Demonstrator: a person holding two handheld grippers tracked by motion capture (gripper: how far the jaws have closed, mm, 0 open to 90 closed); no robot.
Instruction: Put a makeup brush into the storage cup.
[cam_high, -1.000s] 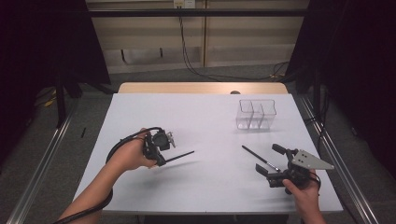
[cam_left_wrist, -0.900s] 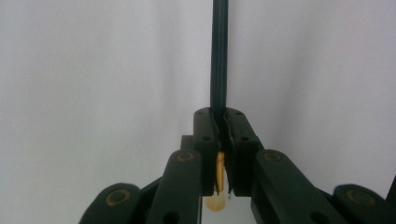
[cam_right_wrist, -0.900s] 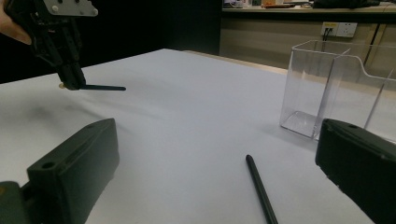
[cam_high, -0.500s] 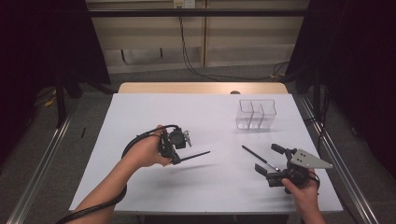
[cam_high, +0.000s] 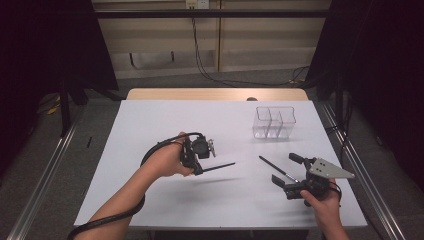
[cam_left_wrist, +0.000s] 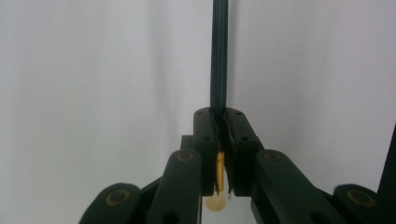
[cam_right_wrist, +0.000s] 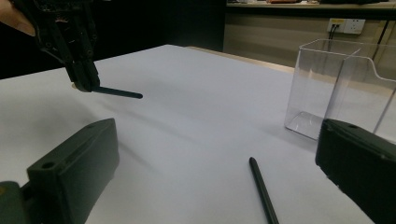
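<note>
Two black pens (cam_high: 219, 166) (cam_high: 278, 169); one clear three-compartment box (cam_high: 273, 121); two hand-held grippers (cam_high: 196, 167) (cam_high: 287, 169).

Table (cam_high: 165, 200) plain white, no pattern, tan wood strip at its far edge. Both grippers black: left gripper (cam_high: 199, 170) with black cable, right gripper (cam_high: 287, 170) with grey plate on top. Held pen (cam_high: 219, 166) black, dark teal-black in left gripper view, gold-yellow bit between jaws. Lying pen (cam_high: 278, 168) black. Clear colourless box (cam_high: 274, 121). Backdrop beige wall, black curtains.
</note>
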